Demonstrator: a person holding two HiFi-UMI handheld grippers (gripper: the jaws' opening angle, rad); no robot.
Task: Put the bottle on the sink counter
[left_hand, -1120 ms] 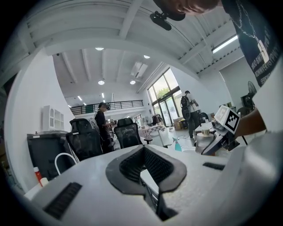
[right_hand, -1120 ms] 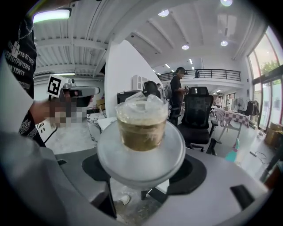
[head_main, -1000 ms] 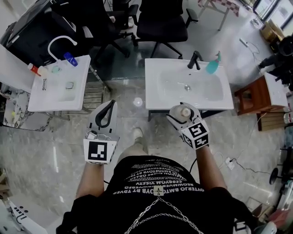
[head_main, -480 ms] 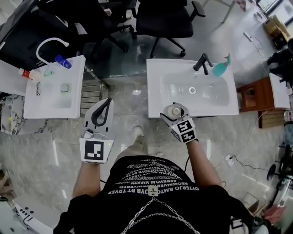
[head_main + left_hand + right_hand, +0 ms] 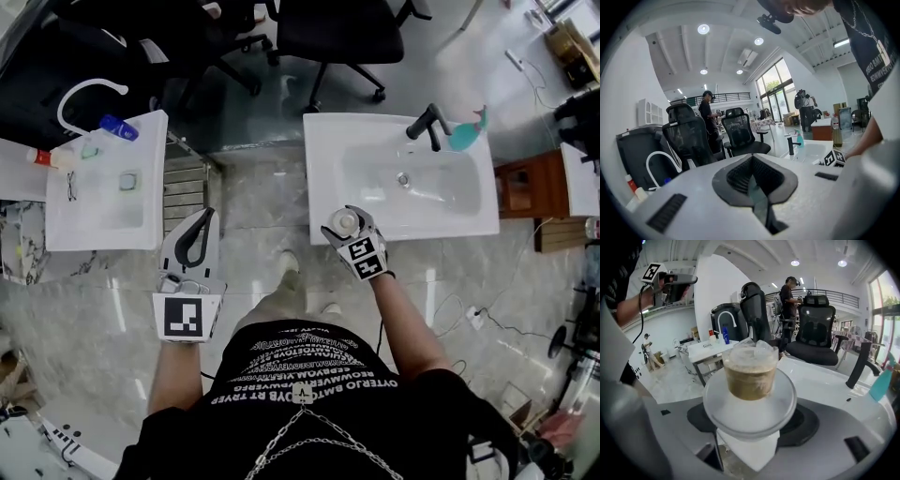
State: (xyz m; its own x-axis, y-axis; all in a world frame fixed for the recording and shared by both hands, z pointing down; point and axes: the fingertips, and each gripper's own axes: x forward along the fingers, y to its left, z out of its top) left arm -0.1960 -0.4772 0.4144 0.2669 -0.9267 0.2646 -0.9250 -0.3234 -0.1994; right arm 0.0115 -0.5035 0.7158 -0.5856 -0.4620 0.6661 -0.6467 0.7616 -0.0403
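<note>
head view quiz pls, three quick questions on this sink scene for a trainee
1. True or false: the left gripper holds the bottle.
2. The faucet on the sink counter ahead of the right gripper is: A white, B black, C red.
3. Fill in: the teal spray bottle stands beside the ___.

Key: 1 false, it is in the right gripper; 2 B; 3 faucet.

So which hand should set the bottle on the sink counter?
Right: the right gripper holds the bottle at the sink counter; the left gripper, jaws shut and empty, is over the floor.
</note>
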